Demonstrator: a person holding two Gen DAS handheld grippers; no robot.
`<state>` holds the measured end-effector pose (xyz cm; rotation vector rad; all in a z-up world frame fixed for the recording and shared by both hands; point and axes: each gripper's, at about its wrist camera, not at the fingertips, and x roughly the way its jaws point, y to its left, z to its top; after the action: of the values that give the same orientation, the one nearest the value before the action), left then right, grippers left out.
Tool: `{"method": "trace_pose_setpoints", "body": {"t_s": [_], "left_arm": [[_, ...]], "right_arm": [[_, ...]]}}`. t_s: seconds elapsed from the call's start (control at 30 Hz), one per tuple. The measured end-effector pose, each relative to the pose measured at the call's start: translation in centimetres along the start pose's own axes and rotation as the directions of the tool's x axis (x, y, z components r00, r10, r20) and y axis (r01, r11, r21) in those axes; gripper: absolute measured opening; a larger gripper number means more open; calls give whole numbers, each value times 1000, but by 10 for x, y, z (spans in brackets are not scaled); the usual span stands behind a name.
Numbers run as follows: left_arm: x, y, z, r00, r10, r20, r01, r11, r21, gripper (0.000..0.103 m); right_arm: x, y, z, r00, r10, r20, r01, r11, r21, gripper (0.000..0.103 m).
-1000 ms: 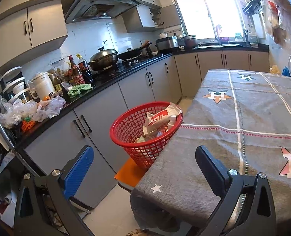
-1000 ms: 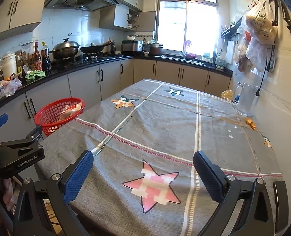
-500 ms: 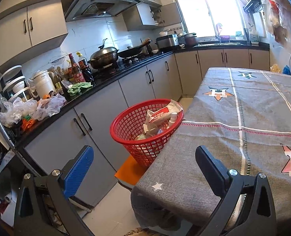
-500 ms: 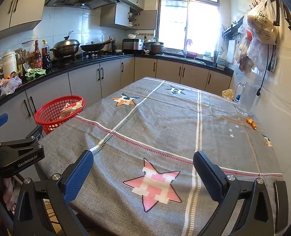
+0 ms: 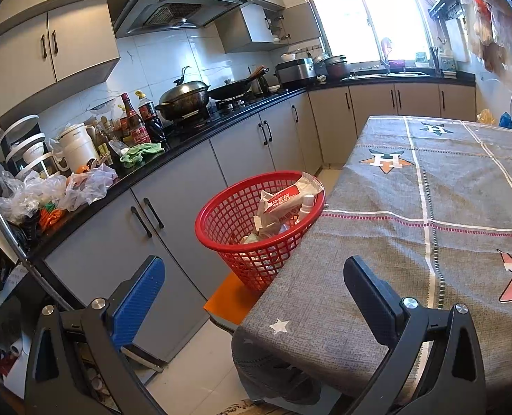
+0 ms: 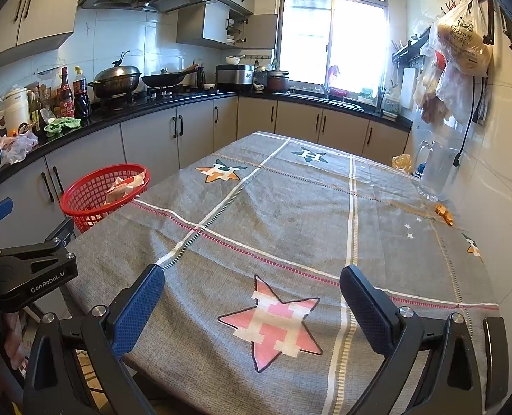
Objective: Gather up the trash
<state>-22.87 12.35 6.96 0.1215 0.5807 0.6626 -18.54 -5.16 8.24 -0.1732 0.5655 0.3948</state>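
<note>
A red mesh basket (image 5: 221, 223) stands on an orange stool (image 5: 230, 302) beside the table's left edge, holding wrappers and a small white bottle (image 5: 306, 204). The same basket (image 6: 83, 197) shows at the left of the right wrist view. My left gripper (image 5: 252, 294) is open and empty, hanging off the near left corner of the table. Over the table's near edge my right gripper (image 6: 252, 297) stands open and empty above a pink star print. A small orange scrap (image 6: 444, 212) lies on the grey cloth (image 6: 290, 207) near the right wall.
A glass jug (image 6: 437, 176) and a yellow bag (image 6: 402, 162) sit at the table's far right. The black counter (image 5: 193, 138) along the left carries bottles, pots, a green rag and plastic bags. Bags hang from wall hooks (image 6: 463, 45). The left gripper's body (image 6: 27, 273) shows at the left.
Both views have shifted slightly, as if the grippers drew back and rose a little. Nothing was gripped or let go, and the basket stays in place.
</note>
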Motion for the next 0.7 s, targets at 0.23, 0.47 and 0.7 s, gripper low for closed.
{"method": "trace_pose_setpoints", "body": {"t_s": [0.23,0.47,0.7], "left_arm": [[2,-1,1,1000,3,-4,-3,1000,1,103],[4,0,0,1000,5,-5,-5,1000,3,103],[4,0,-2,1000,1,-8,-1,1000,4,103]], "right_arm": [[1,0,-1,1000,-1,-3,1,1000,-1,103],[0,0,0,1000,0,-3,0,1000,0,103],[2,-1,-2,1000,0,-7,0,1000,1,103]]}}
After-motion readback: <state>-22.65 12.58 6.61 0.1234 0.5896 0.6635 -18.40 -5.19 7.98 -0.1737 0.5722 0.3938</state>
